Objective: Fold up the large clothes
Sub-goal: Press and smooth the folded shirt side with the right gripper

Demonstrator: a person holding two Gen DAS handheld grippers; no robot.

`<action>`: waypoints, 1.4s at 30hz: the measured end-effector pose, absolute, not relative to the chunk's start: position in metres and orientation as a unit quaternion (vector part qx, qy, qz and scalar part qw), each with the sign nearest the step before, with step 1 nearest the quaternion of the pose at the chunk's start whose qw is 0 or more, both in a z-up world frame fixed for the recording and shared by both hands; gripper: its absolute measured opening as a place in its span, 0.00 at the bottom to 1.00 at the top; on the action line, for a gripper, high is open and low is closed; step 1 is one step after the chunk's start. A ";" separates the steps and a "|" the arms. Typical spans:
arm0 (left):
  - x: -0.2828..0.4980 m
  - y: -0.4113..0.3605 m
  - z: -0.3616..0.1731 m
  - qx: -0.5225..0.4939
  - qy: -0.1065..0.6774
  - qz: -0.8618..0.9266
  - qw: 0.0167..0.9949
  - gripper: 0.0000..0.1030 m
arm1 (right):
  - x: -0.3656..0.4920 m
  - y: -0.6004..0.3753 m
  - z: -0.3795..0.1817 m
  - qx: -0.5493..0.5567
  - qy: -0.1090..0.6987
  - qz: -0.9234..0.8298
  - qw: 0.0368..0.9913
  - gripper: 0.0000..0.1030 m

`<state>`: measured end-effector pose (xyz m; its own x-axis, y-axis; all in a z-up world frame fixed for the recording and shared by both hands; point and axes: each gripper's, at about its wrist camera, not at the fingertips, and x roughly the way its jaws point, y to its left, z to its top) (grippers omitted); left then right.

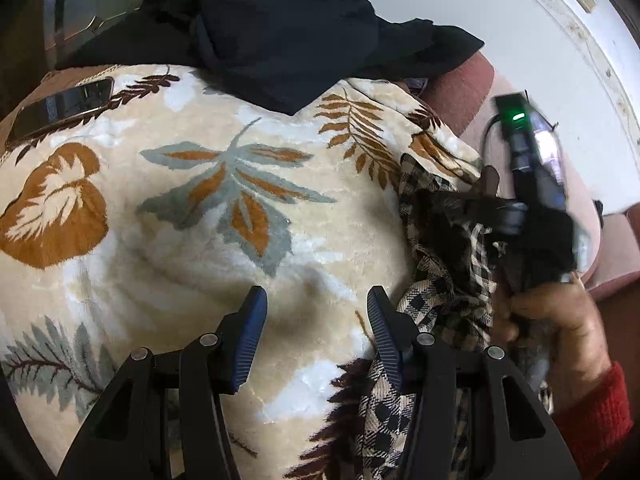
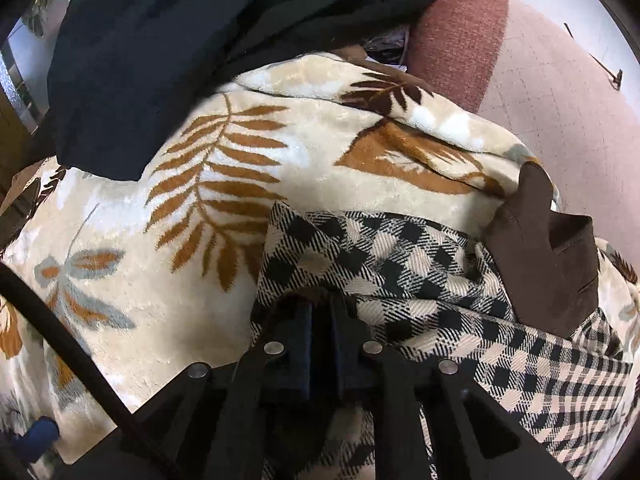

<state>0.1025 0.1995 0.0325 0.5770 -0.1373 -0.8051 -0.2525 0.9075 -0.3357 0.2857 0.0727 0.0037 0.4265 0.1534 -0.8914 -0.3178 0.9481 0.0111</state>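
In the left wrist view, the left gripper [image 1: 316, 332] hangs over the leaf-print blanket [image 1: 200, 208] with its blue-padded fingers [image 1: 250, 336] spread apart and nothing between them. The checked garment [image 1: 444, 264], black and cream, lies bunched along the blanket's right edge, and part of it trails down past the right-hand finger. Further along that edge the right gripper [image 1: 486, 204] has hold of the cloth; a green light glows on its body, and the person's hand [image 1: 560, 320], in a red sleeve, grips the handle. A dark garment [image 1: 280, 32] is heaped at the blanket's far side, and a phone [image 1: 60, 106] rests at its far left corner.

In the right wrist view, the right gripper [image 2: 320, 312] has its fingers clenched on a fold of the checked garment [image 2: 420, 280], which runs off toward the blanket's right edge. A brown piece [image 2: 548, 264], perhaps a lining or collar, shows on the garment there. The dark garment [image 2: 160, 60] sits at the blanket's [image 2: 320, 140] far side, with a reddish cushion [image 2: 456, 36] beyond.

The risks, as I judge them: only one gripper has the cloth, so lifting now could leave it hanging crumpled and twisted; the plush blanket may catch and drag with it; the empty fingers could pinch blanket along with garment.

No brand, label or writing is legible in either view.
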 end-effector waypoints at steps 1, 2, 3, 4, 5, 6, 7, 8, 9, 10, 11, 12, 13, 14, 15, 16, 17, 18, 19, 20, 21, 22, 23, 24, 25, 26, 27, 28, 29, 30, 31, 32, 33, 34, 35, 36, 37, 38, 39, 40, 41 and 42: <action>0.102 0.198 0.033 -0.208 0.459 0.032 0.863 0.50 | 0.281 0.067 0.011 -0.069 0.509 0.144 0.846 0.16; 0.101 0.196 0.033 -0.204 0.459 0.031 0.864 0.51 | 0.273 0.059 0.020 -0.060 0.502 0.142 0.851 0.26; 0.101 0.195 0.033 -0.201 0.459 0.029 0.865 0.51 | 0.260 0.044 0.029 -0.059 0.498 0.128 0.856 0.30; 0.100 0.192 0.034 -0.198 0.459 0.024 0.866 0.51 | 0.250 0.033 0.031 -0.063 0.501 0.117 0.855 0.32; 0.099 0.188 0.034 -0.193 0.460 0.017 0.867 0.51 | 0.239 0.021 0.032 -0.066 0.506 0.106 0.853 0.32; 0.097 0.181 0.035 -0.186 0.460 0.005 0.868 0.51 | 0.223 -0.001 0.030 -0.070 0.513 0.091 0.851 0.32; 0.095 0.174 0.035 -0.181 0.459 -0.007 0.870 0.51 | 0.214 -0.014 0.027 -0.072 0.519 0.080 0.848 0.32; 0.091 0.163 0.035 -0.169 0.458 -0.024 0.872 0.51 | 0.205 -0.032 0.023 -0.071 0.525 0.067 0.845 0.32; 0.089 0.154 0.035 -0.162 0.458 -0.038 0.873 0.51 | 0.196 -0.054 0.017 -0.064 0.533 0.051 0.843 0.32; 0.086 0.146 0.033 -0.155 0.461 -0.055 0.872 0.51 | 0.185 -0.084 0.009 -0.041 0.542 0.031 0.839 0.32; 0.083 0.133 0.029 -0.144 0.468 -0.078 0.868 0.51 | 0.177 -0.108 0.004 -0.016 0.548 0.017 0.836 0.32; 0.081 0.125 0.025 -0.133 0.475 -0.090 0.865 0.51 | 0.167 -0.133 0.000 0.010 0.553 -0.001 0.833 0.32; 0.079 0.117 0.020 -0.120 0.484 -0.096 0.862 0.51 | 0.156 -0.161 -0.006 0.031 0.558 -0.025 0.829 0.32; 0.078 0.109 0.014 -0.099 0.497 -0.097 0.857 0.51 | 0.146 -0.181 -0.010 0.044 0.559 -0.040 0.827 0.32; 0.077 0.102 0.007 -0.071 0.513 -0.090 0.851 0.51 | 0.134 -0.203 -0.011 0.064 0.556 -0.045 0.827 0.32; 0.077 0.098 0.002 -0.051 0.523 -0.082 0.847 0.51 | 0.123 -0.223 -0.010 0.078 0.551 -0.062 0.829 0.32; 0.075 0.097 -0.001 -0.034 0.529 -0.078 0.844 0.51 | 0.114 -0.236 -0.008 0.079 0.549 -0.085 0.828 0.32; 0.073 0.099 -0.002 -0.021 0.531 -0.076 0.844 0.51 | 0.105 -0.251 -0.004 0.080 0.545 -0.107 0.827 0.38; 0.071 0.101 -0.002 -0.012 0.530 -0.073 0.845 0.51 | 0.092 -0.265 0.000 0.086 0.543 -0.120 0.827 0.41; 0.067 0.104 -0.002 0.002 0.531 -0.061 0.845 0.51 | 0.082 -0.272 0.004 0.090 0.542 -0.124 0.826 0.41; 0.063 0.110 -0.004 0.014 0.533 -0.046 0.844 0.51 | 0.075 -0.276 0.006 0.086 0.541 -0.130 0.827 0.43; 0.059 0.117 -0.006 0.012 0.538 -0.044 0.842 0.51 | 0.060 -0.280 0.009 0.074 0.539 -0.135 0.828 0.43; 0.055 0.123 -0.008 0.004 0.542 -0.048 0.839 0.51 | 0.049 -0.284 0.009 0.070 0.539 -0.133 0.829 0.43; 0.049 0.132 -0.007 -0.012 0.542 -0.053 0.839 0.51 | 0.037 -0.285 0.009 0.070 0.538 -0.128 0.830 0.43; 0.046 0.136 -0.006 -0.021 0.541 -0.051 0.839 0.51 | 0.021 -0.287 0.011 0.078 0.535 -0.119 0.833 0.43; 0.040 0.142 -0.002 -0.035 0.537 -0.048 0.842 0.51 | 0.009 -0.286 0.011 0.085 0.532 -0.111 0.835 0.43; 0.032 0.145 0.005 -0.050 0.527 -0.051 0.847 0.51 | -0.008 -0.285 0.012 0.095 0.526 -0.100 0.839 0.45; 0.023 0.147 0.015 -0.065 0.510 -0.062 0.855 0.51 | -0.018 -0.281 0.012 0.100 0.522 -0.094 0.841 0.46; 0.017 0.147 0.020 -0.068 0.501 -0.068 0.860 0.51 | -0.029 -0.277 0.011 0.104 0.517 -0.091 0.845 0.46; 0.008 0.144 0.028 -0.065 0.488 -0.077 0.867 0.51 | -0.042 -0.270 0.013 0.103 0.510 -0.086 0.850 0.46; 0.000 0.140 0.034 -0.061 0.477 -0.078 0.873 0.51 | -0.055 -0.261 0.016 0.105 0.497 -0.070 0.858 0.46; -0.006 0.138 0.040 -0.061 0.465 -0.074 0.880 0.51 | -0.066 -0.248 0.020 0.115 0.483 -0.043 0.867 0.46; -0.015 0.135 0.044 -0.062 0.454 -0.067 0.886 0.52 | -0.073 -0.237 0.022 0.124 0.474 -0.022 0.871 0.46; -0.019 0.135 0.044 -0.062 0.452 -0.062 0.888 0.54 | -0.083 -0.218 0.027 0.141 0.463 0.019 0.875 0.46; -0.024 0.134 0.044 -0.063 0.454 -0.058 0.887 0.54 | -0.087 -0.202 0.028 0.150 0.459 0.050 0.874 0.45; -0.028 0.135 0.042 -0.069 0.459 -0.054 0.884 0.54 | -0.089 -0.189 0.028 0.154 0.459 0.074 0.872 0.41; -0.031 0.137 0.042 -0.075 0.461 -0.051 0.883 0.54 | -0.092 -0.166 0.026 0.153 0.463 0.108 0.866 0.34; -0.035 0.140 0.041 -0.082 0.463 -0.048 0.881 0.54 | -0.093 -0.147 0.024 0.147 0.467 0.134 0.862 0.27; -0.042 0.145 0.042 -0.091 0.464 -0.044 0.880 0.54 | -0.093 -0.120 0.021 0.129 0.467 0.164 0.859 0.25; -0.048 0.149 0.043 -0.097 0.464 -0.040 0.880 0.54 | -0.093 -0.098 0.016 0.110 0.469 0.180 0.858 0.25; -0.056 0.155 0.044 -0.101 0.462 -0.037 0.880 0.54 | -0.093 -0.084 0.012 0.099 0.474 0.192 0.854 0.25; -0.064 0.162 0.045 -0.102 0.461 -0.032 0.881 0.54 | -0.093 -0.064 0.005 0.089 0.485 0.213 0.843 0.25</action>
<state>-0.0636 0.1624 0.0453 0.5735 -0.1503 -0.8053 -0.0374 0.9772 -0.2090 -0.0925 -0.0638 0.0048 0.4384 0.4459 -0.7804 -0.2725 0.8933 0.3573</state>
